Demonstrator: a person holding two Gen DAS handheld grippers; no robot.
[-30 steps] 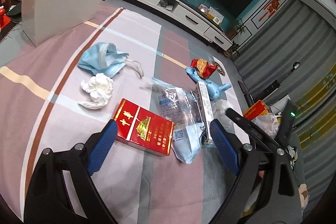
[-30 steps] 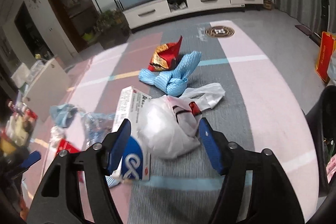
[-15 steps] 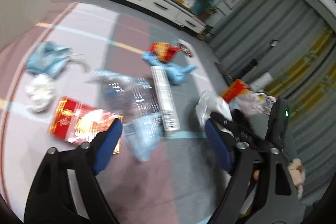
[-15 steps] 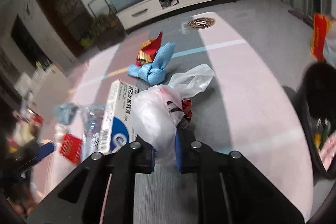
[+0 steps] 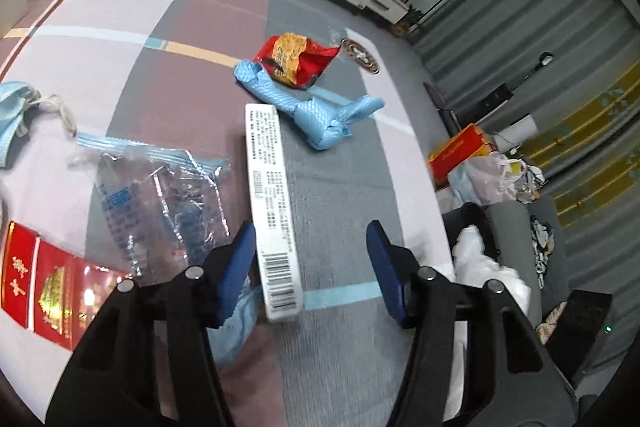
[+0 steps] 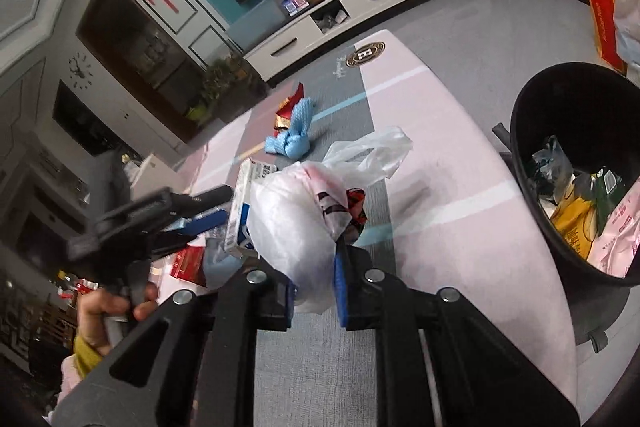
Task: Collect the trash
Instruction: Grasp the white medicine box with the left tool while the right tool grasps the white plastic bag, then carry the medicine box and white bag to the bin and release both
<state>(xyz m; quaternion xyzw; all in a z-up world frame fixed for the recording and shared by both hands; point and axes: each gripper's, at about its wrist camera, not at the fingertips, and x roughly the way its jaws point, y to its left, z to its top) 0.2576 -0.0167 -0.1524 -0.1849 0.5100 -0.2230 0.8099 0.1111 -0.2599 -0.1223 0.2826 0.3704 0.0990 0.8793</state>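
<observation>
A long white box [image 5: 268, 195] lies on the striped mat between the blue pads of my left gripper [image 5: 310, 267]. The jaws are closing, the box sits close by the left pad, and the right pad is still clear of it. My right gripper [image 6: 314, 291] is shut on a knotted white plastic bag [image 6: 296, 223], which hangs just above the mat. The black trash bin [image 6: 520, 131], with several wrappers inside, stands to its right. The left gripper [image 6: 152, 227] shows blurred at the left of the right wrist view.
On the mat lie a red snack wrapper [image 5: 296, 61], a blue knotted cloth [image 5: 316, 111], a clear zip bag [image 5: 160, 187], a red cigarette carton [image 5: 48, 291] and a blue face mask [image 5: 12, 115]. A red box and bags [image 5: 460, 151] sit on the floor beyond the mat's right edge.
My left gripper swung right from the red carton to the white box and its jaws narrowed. My right gripper shut on the white bag and carried it right; the bin came into view.
</observation>
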